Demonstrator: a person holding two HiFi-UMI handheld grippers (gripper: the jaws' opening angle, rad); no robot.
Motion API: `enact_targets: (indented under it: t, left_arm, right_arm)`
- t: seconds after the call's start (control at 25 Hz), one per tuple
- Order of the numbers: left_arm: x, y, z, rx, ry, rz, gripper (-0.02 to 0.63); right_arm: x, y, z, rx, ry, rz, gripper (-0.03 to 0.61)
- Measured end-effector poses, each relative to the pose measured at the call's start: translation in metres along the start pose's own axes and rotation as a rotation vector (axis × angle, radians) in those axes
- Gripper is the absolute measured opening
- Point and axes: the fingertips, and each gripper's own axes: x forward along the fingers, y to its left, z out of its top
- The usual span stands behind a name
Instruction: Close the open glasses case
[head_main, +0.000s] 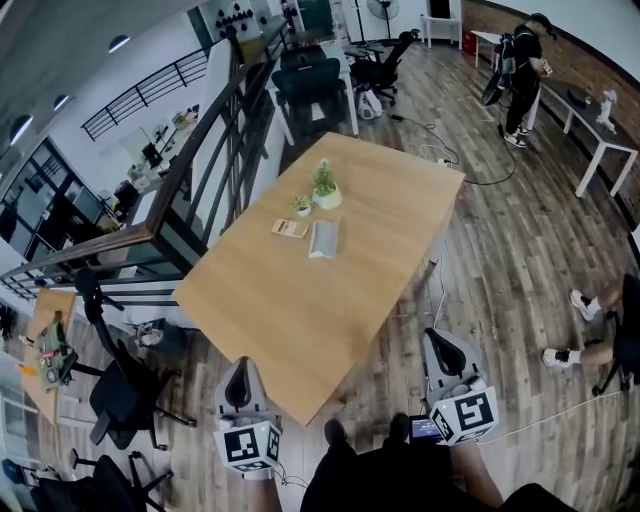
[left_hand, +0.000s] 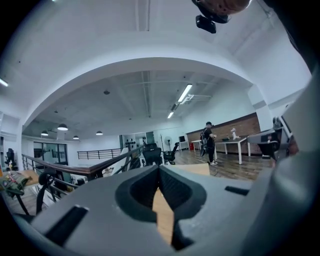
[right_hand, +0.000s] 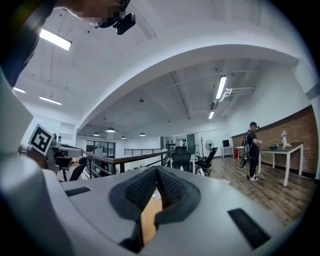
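Glasses case (head_main: 323, 239), pale grey, lies near the middle of the wooden table (head_main: 300, 320); from the head view I cannot tell whether its lid is up. A small tan flat object (head_main: 290, 228) sits just beside it on its left. Two potted plants, one small (head_main: 302, 206) and one larger (head_main: 325, 187), stand just beyond. Well apart from the case, off the table's near corner, both grippers are held level. The left gripper (head_main: 240, 363) has its jaws together with nothing between them, and the right gripper (head_main: 438, 336) is likewise closed and empty.
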Motion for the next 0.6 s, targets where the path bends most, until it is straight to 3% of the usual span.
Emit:
enact_targets:
  t: [0.2, 0.6]
  left_arm:
    - [0.002, -0.025, -0.001, 0.03, 0.027, 0.004, 0.0]
    - [0.053, -0.015, -0.003, 0.017, 0.017, 0.01, 0.0]
  right_arm:
    - [-0.007, -0.036, -0.016, 0.051, 0.016, -0.016, 0.014]
    - [0.025, -0.042, -0.019, 0.034, 0.039, 0.005, 0.015]
